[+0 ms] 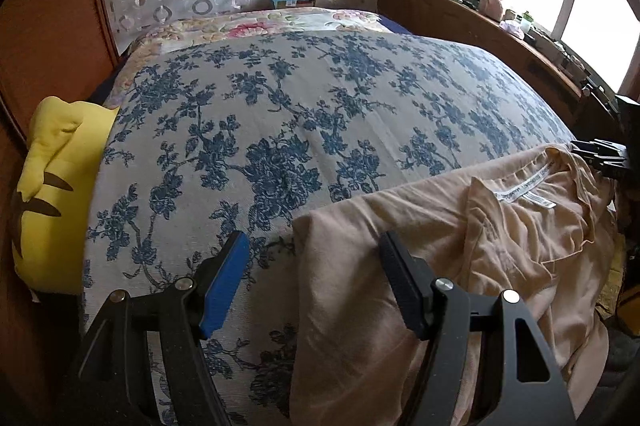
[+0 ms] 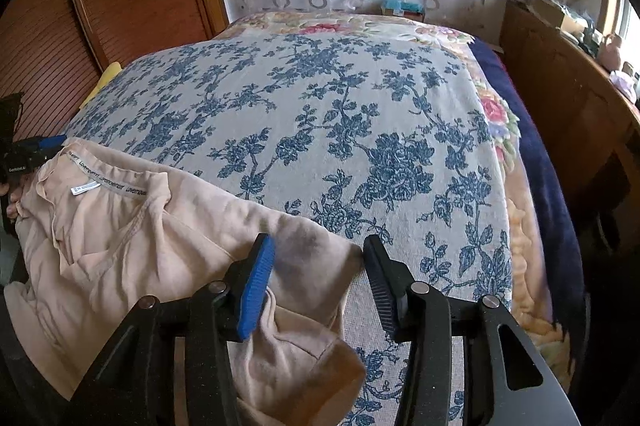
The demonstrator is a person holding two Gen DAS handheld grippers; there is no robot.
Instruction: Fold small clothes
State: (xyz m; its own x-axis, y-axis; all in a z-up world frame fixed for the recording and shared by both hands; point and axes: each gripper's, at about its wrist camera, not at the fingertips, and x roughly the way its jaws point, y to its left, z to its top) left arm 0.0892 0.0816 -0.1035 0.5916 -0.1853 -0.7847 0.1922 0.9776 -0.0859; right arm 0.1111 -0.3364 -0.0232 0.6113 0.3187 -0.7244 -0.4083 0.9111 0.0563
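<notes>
A peach shirt with a white neck label lies rumpled along the near edge of the bed, collar facing up. In the left wrist view my left gripper stands open over the shirt's left edge, blue pad above the bedspread and black pad above the cloth. My right gripper is open too, and the shirt's right corner lies between its pads without being pinched. Each gripper also shows at the far end of the shirt in the other view: the right gripper and the left gripper.
The bed carries a grey bedspread with blue flowers over a floral blanket. A yellow cushion sits at its left side beside a wooden wardrobe. A cluttered wooden shelf runs under the window on the right.
</notes>
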